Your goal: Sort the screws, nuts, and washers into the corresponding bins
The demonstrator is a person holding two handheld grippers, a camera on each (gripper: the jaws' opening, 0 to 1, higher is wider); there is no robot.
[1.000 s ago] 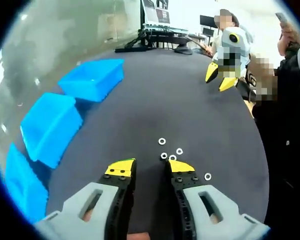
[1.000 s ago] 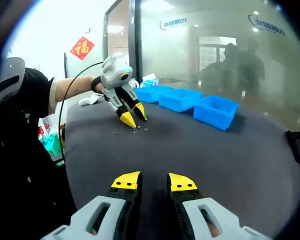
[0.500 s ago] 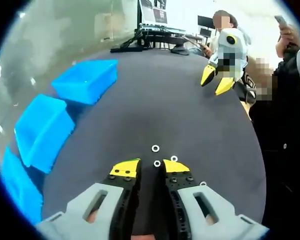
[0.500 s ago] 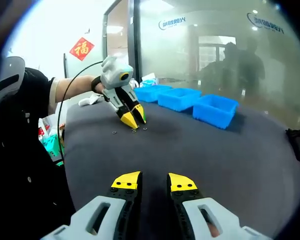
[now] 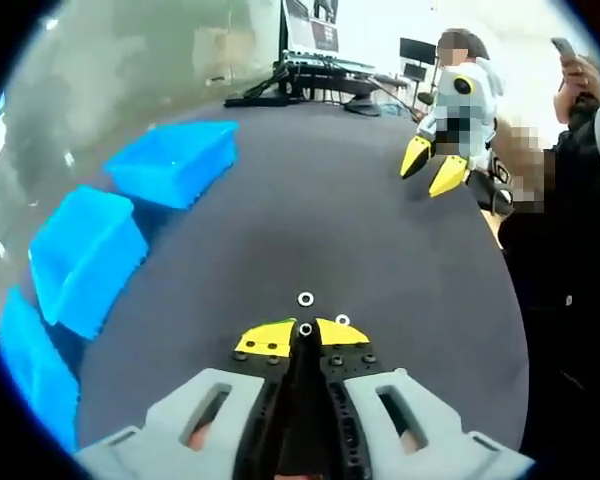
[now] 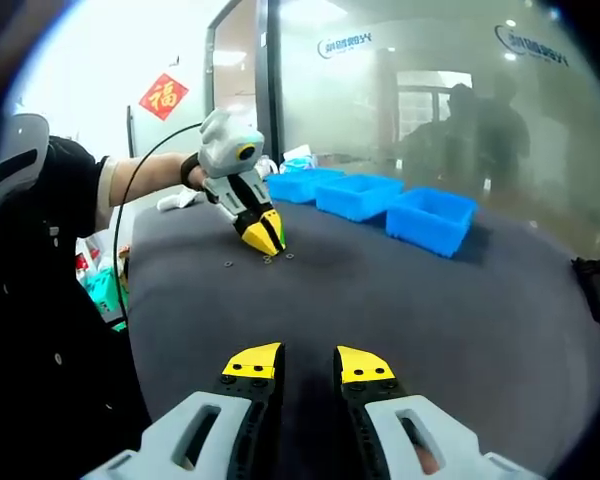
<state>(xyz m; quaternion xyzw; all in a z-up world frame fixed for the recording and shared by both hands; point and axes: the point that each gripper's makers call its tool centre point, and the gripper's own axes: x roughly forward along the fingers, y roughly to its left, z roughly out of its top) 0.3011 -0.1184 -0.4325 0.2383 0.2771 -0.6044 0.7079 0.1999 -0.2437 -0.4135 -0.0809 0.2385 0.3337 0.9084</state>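
My left gripper [image 5: 303, 331] is down on the dark table [image 5: 360, 220], its yellow tips shut on a small silver washer [image 5: 305, 328]. Two more washers [image 5: 305, 299] [image 5: 342, 320] lie just beyond the tips. In the right gripper view the left gripper [image 6: 265, 238] stands tilted over the loose washers [image 6: 270, 259], held by a hand. My right gripper [image 6: 308, 366] hovers open over bare table with nothing between its fingers; the left gripper view has it [image 5: 430, 168] at the far side. Three blue bins [image 5: 175, 160] [image 5: 80, 255] [image 5: 25, 370] line the left edge.
The same bins [image 6: 360, 197] sit in a row by a glass wall in the right gripper view. A laptop on a stand [image 5: 315, 40] and cables [image 5: 265, 93] are at the table's far end. A person in black [image 5: 570, 210] stands along the right edge.
The left gripper's jaws have come together from open onto a washer at their tips. The right gripper has hardly moved.
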